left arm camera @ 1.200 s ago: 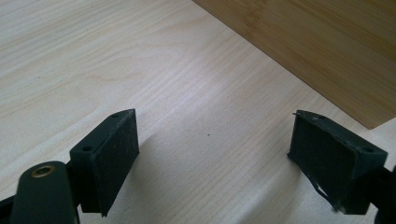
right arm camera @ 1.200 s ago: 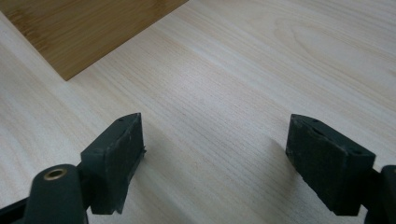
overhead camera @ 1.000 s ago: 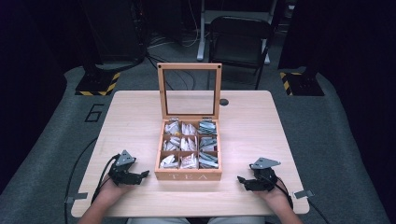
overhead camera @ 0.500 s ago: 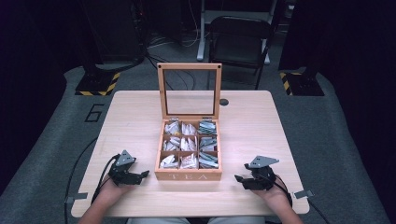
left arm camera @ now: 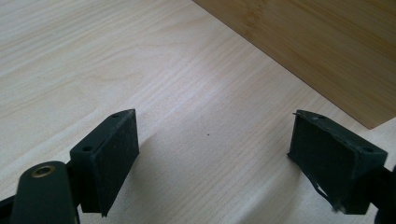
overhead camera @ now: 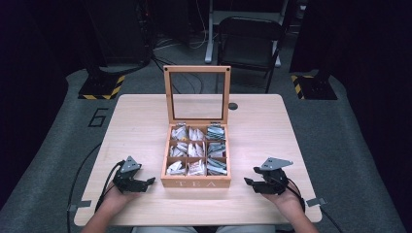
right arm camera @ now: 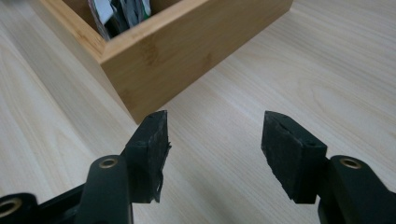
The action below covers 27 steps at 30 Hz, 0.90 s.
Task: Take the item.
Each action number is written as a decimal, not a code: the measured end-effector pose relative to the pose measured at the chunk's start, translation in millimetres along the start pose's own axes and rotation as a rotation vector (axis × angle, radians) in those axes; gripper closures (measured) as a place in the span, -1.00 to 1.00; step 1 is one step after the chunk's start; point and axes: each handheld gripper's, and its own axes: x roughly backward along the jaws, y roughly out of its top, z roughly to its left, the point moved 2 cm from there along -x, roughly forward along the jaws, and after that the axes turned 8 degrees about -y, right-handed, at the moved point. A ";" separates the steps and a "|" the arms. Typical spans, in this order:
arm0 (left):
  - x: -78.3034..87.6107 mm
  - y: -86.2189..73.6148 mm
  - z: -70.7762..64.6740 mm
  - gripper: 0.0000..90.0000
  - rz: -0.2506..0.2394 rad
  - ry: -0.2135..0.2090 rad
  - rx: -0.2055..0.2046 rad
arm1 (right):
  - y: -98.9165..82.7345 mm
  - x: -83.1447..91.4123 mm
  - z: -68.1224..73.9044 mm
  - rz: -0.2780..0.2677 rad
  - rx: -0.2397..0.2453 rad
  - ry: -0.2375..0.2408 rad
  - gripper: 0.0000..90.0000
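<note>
Two grippers rest on the table (overhead camera: 136, 121), jaws apart and empty: left gripper (overhead camera: 141, 184) left of the tea box (overhead camera: 196, 183), right gripper (overhead camera: 253, 183) right of it, about equally near. Box lid (overhead camera: 197, 69) stands upright at the far side. Sachets (overhead camera: 196, 150) probably fill nine compartments; labels unreadable.

Bare table (overhead camera: 141, 126) either side of the tea box (overhead camera: 196, 182), its upright lid (overhead camera: 197, 95) seemingly barring the rear.
</note>
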 end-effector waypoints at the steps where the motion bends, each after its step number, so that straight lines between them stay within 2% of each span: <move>1: 0.0 0.0 0.0 -0.66 0.000 0.000 0.000 | 1.8 0.9 0.5 -0.007 -0.012 0.005 -0.07; 12: 0.0 0.0 0.0 -0.66 0.000 0.000 0.000 | 20.0 6.2 2.4 -0.027 -0.009 0.025 -0.03; 14: 0.0 0.0 0.0 -0.66 0.000 0.000 0.000 | 24.3 7.3 2.8 -0.038 -0.031 0.038 -0.03; 17: 0.0 0.0 0.0 -0.66 0.000 0.000 0.000 | 31.0 8.3 2.2 -0.053 -0.037 0.048 -0.02; 27: 0.1 0.0 0.0 -0.66 0.001 0.000 -0.001 | 50.8 9.4 6.6 -0.057 0.008 0.058 0.00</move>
